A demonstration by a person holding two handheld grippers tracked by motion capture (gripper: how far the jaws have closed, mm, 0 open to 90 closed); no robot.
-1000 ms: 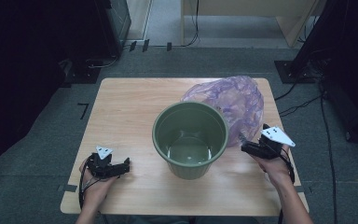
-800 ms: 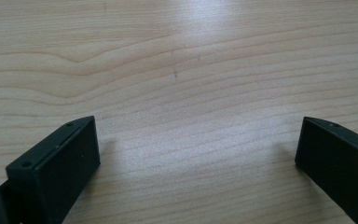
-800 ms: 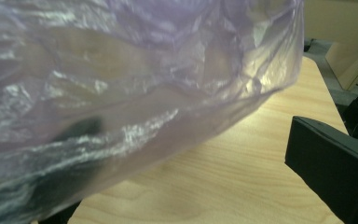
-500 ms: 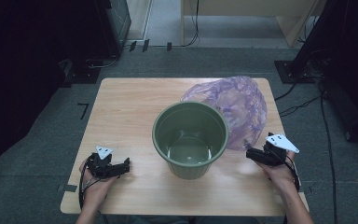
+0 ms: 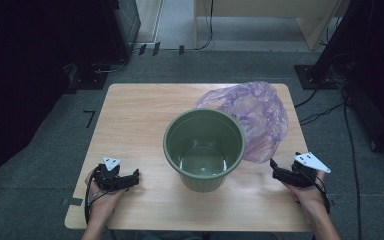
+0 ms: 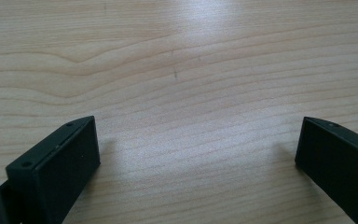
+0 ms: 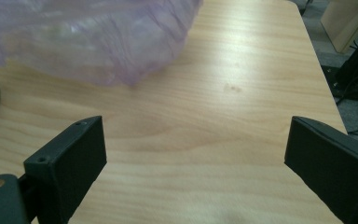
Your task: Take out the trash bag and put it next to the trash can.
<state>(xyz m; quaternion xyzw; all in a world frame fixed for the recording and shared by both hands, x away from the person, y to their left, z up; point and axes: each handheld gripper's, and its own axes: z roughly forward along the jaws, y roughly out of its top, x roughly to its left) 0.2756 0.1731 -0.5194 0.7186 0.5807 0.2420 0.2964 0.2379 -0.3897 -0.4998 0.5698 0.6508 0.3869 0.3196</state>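
- Between our left gripper's (image 6: 196,154) wide jaws, we see bare table (image 6: 177,70).
- Our right gripper (image 7: 196,154) gapes wide too, holding nothing.
- Past it sits a purple bag (image 7: 88,37), maybe plastic, touching a green bucket (image 5: 203,148).

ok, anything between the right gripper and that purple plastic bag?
Nothing visible. The right gripper sits open near the table's right edge, and only bare wooden tabletop lies between its jaws and the crumpled translucent purple plastic bag. The round green plastic bucket stands off to the side, out of that path.
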